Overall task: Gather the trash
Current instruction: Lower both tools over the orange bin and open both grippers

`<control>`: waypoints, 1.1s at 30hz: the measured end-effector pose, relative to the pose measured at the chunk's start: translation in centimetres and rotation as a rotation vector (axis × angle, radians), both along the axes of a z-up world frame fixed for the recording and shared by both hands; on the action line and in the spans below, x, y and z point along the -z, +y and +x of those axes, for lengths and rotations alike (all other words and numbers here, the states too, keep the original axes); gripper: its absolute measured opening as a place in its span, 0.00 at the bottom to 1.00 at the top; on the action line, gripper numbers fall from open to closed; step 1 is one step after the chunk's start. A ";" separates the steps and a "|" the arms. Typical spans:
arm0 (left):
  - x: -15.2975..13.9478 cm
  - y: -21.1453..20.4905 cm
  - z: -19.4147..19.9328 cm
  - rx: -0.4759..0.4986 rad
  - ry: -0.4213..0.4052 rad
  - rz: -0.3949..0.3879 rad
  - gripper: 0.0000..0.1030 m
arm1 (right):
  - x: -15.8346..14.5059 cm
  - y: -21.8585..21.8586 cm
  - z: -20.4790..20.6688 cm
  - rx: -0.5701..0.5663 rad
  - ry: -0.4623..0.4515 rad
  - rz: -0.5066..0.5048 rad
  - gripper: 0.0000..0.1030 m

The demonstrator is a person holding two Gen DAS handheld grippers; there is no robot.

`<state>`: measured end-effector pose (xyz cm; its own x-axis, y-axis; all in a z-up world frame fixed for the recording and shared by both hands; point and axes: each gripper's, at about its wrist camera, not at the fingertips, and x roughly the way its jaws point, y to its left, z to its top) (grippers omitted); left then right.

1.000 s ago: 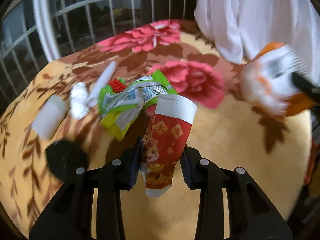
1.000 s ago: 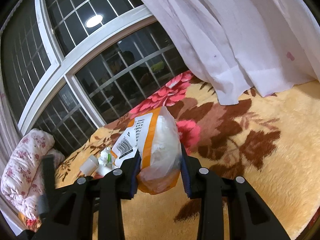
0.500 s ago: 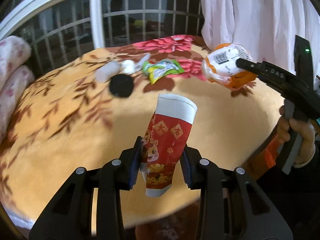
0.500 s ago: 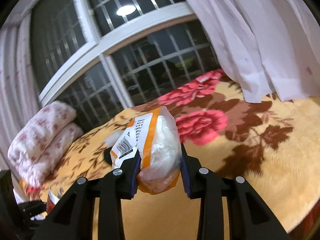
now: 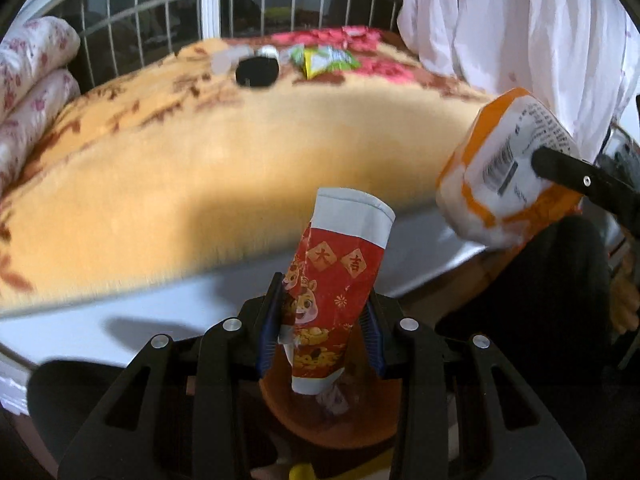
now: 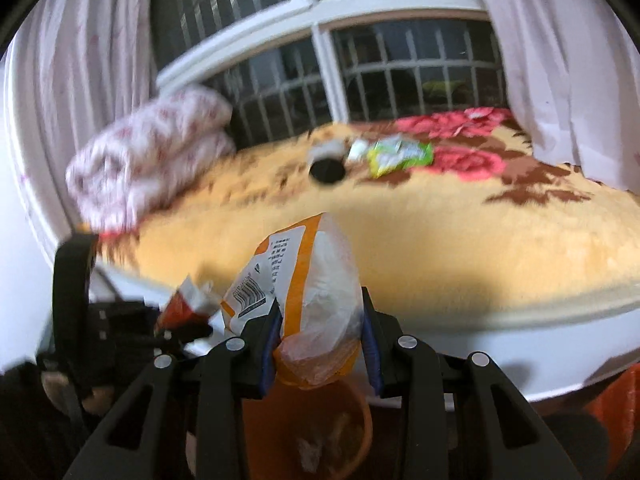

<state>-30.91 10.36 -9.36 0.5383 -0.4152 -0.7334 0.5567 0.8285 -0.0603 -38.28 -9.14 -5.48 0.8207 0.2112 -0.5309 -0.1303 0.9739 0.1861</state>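
Two grips I hold | left gripper (image 5: 322,334) clamps red-and-white paper cup (image 5: 336,280), long axis upright, mouth up | right gripper (image 6: 318,346) clamps orange-and-white plastic bag (image 6: 308,300), upright

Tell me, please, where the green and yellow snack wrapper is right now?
The green and yellow snack wrapper lies on the floral blanket at the bed's far side by the barred window, just right of a round black object.

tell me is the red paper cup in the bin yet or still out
Still out. The red paper cup is clamped in the left gripper, hanging just above the orange bin.
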 end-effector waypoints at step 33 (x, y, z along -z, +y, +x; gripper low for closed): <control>16.9 -2.7 5.1 -0.007 0.428 0.353 0.67 | 21.1 5.7 9.2 -0.094 0.752 -0.228 0.53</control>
